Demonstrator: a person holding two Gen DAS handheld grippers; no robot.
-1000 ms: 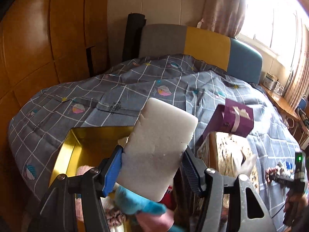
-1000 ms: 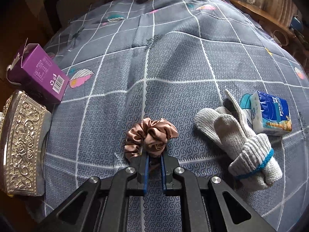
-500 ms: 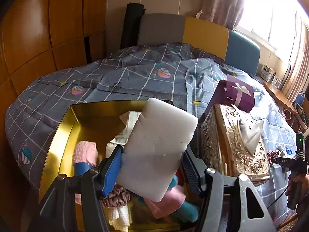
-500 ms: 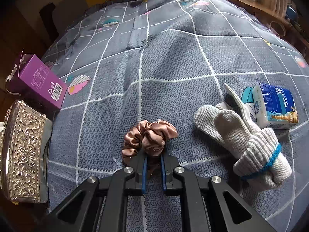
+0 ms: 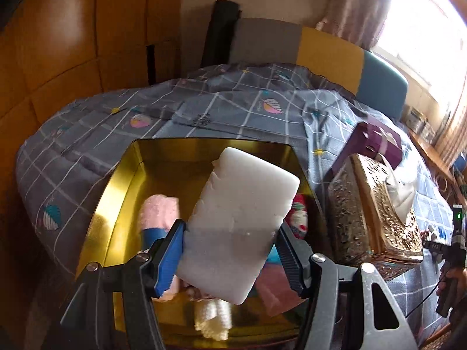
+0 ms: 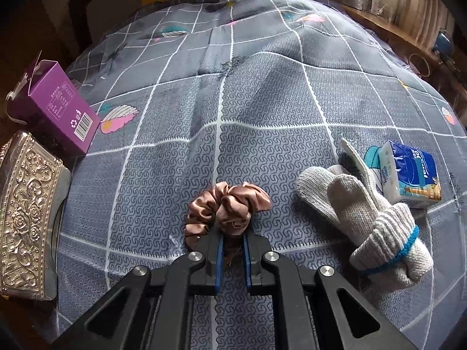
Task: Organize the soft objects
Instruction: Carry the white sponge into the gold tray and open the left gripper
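My left gripper [image 5: 230, 248] is shut on a white foam sponge [image 5: 239, 218], which it holds tilted above a gold tin box [image 5: 116, 192] on the bed. Inside the box lie a pink fuzzy sock [image 5: 159, 208], a red patterned sock [image 5: 297, 218] and other soft pieces, partly hidden by the sponge. In the right wrist view my right gripper [image 6: 232, 240] is shut on a brown satin scrunchie [image 6: 227, 207] that rests on the grey checked quilt [image 6: 262, 102]. A pair of grey knit gloves [image 6: 359, 215] with a blue band lies to its right.
An ornate silver tissue box [image 5: 376, 215] stands right of the gold box, also as the tissue box [image 6: 23, 213]. A purple carton [image 6: 58, 108] lies behind it. A blue tissue pack [image 6: 408, 172] sits by the gloves. A wooden wardrobe [image 5: 58, 43] rises at left.
My left gripper has carried the sponge forward and down over the gold box, which now fills more of the view. The right gripper has stayed clamped on the scrunchie.
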